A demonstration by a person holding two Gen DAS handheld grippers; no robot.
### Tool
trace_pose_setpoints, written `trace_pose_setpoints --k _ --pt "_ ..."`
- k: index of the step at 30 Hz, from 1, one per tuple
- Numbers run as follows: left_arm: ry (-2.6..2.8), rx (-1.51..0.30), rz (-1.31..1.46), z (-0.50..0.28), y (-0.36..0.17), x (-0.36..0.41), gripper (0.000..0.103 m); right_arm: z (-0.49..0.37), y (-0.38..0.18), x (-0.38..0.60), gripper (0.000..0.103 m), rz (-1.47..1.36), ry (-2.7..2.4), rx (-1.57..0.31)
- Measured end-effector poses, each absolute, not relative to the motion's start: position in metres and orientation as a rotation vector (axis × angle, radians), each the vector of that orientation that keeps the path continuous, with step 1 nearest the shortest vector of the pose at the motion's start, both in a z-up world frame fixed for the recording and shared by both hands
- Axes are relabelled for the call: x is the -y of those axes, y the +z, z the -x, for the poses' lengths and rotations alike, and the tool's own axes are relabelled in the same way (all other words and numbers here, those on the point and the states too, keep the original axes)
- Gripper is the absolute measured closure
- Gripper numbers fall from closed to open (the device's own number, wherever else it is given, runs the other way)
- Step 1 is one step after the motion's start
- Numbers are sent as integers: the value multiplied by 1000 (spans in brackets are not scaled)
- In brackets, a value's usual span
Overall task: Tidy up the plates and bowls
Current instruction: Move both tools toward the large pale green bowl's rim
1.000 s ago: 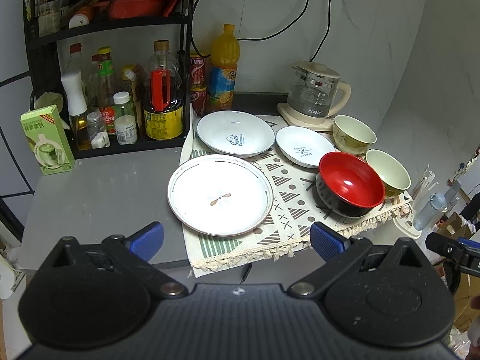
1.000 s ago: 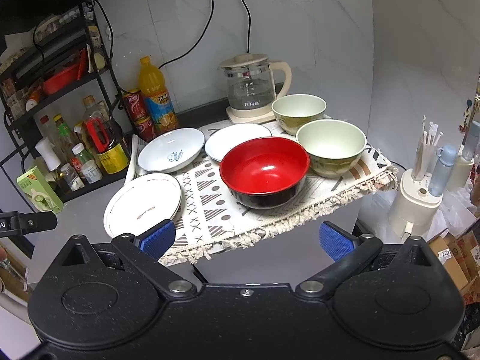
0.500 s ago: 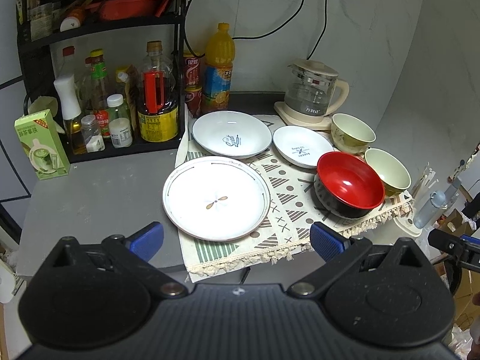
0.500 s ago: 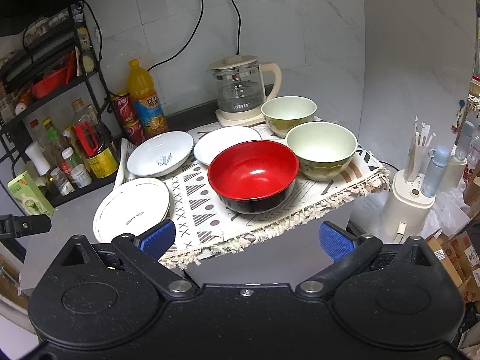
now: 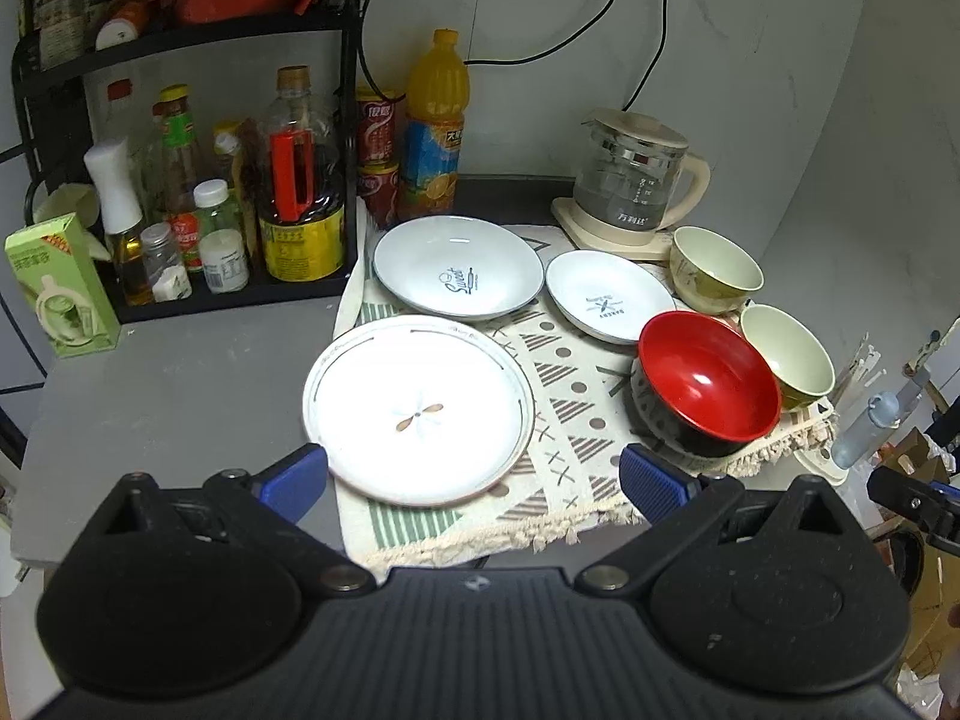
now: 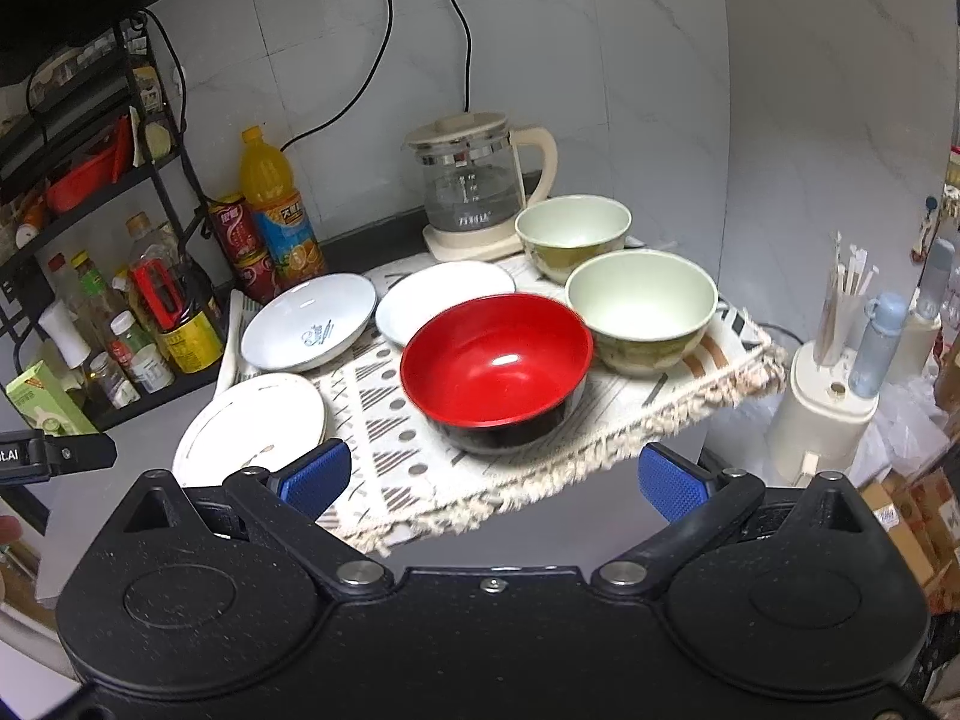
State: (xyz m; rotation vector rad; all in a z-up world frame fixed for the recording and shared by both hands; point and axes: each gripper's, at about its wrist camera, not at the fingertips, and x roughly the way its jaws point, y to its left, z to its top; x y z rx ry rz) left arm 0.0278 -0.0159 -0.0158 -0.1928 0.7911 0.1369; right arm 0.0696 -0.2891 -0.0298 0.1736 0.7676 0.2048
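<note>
Both tongs hang with jaws wide apart and empty: the left gripper [image 5: 474, 477] low over the big plate [image 5: 418, 410] at frame centre, the right gripper [image 6: 492, 474] below the red bowl [image 6: 495, 365]. All the dishes sit mouth-up on the mat [image 5: 564, 372]. Two plates [image 5: 457, 266] [image 5: 609, 295] and two green bowls [image 6: 641, 309] [image 6: 572, 230] run toward the upper right.

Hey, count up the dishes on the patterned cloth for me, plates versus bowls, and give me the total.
Plates: 3 (large flower plate, deep script plate, small plate)
Bowls: 3 (red bowl, two green bowls)
Total: 6
</note>
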Motion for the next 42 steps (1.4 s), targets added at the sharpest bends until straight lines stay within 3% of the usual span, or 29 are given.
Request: trace_pose_setpoints --k 36,40,42 --pt "-32 -958 164 -221 -59 85 6 -218 -91 344 0 -266 79 -926" --pt "-75 -975 155 -241 -64 95 7 -231 -102 347 3 -267 59 -959" --pt "-94 -991 156 -252 -68 99 9 -238 -108 350 9 -275 46 -981"
